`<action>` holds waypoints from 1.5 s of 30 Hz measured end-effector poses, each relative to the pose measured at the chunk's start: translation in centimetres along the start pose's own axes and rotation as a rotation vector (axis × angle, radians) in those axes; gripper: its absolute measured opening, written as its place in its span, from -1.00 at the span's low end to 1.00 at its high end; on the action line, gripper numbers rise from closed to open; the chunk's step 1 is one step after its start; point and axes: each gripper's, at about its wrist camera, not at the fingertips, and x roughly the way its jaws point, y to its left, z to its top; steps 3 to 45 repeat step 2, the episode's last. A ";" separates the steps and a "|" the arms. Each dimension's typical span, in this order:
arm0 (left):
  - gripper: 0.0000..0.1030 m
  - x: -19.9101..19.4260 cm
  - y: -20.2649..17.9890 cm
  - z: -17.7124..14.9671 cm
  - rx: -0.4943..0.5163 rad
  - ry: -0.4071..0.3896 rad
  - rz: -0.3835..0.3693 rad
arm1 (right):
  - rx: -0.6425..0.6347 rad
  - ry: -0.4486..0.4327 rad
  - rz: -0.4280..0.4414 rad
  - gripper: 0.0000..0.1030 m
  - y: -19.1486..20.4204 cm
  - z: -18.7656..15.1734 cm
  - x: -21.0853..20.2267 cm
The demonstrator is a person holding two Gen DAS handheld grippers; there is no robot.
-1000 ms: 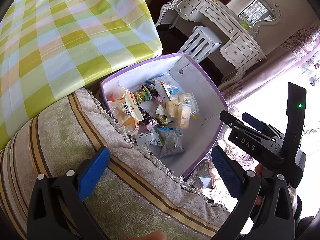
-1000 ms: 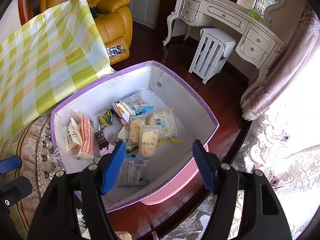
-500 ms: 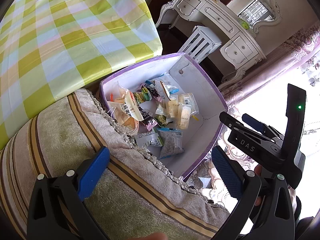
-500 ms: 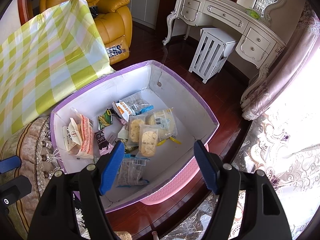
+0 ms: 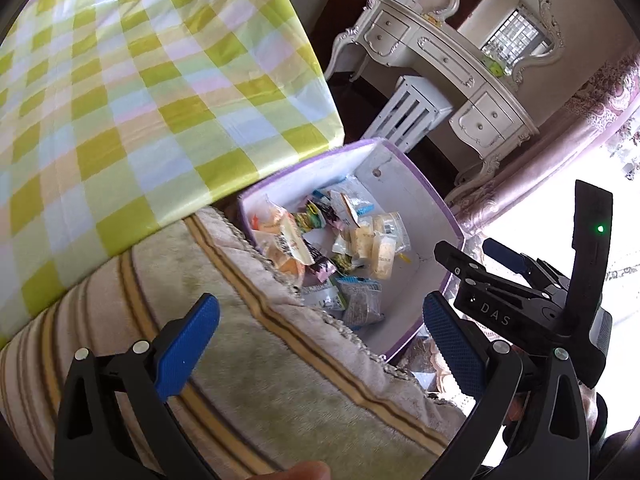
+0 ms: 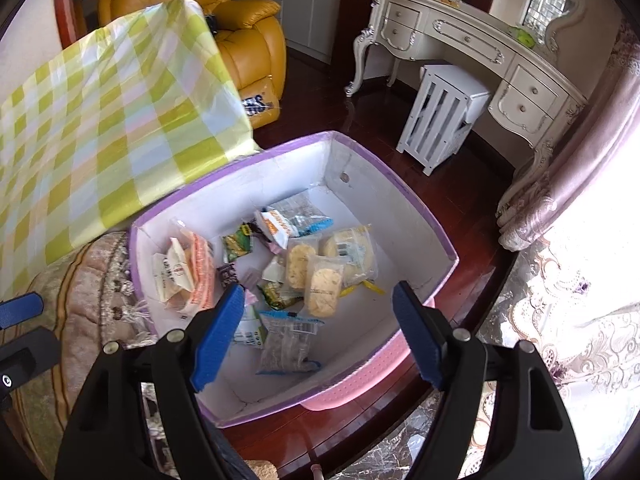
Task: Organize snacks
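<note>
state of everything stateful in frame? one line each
left gripper: open, nothing between the pads
right gripper: open, jaws just widened, empty
purple box: lidless, upright
snack packets: sealed, piled loose in the box
dresser drawers: shut

White letters "DAS" stand on the right tongs' black body; packet print is unreadable.

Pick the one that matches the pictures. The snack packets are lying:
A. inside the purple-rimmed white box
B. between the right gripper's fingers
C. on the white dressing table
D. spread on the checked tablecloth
A: the snack packets lie on the floor of the purple-rimmed white box, while the checked tablecloth is bare and the right gripper hangs open above the box with nothing between its pads.
</note>
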 end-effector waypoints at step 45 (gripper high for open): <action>0.92 -3.2 2.9 -0.7 -0.055 -0.056 0.096 | -0.069 -0.021 0.119 0.56 4.4 0.5 -1.3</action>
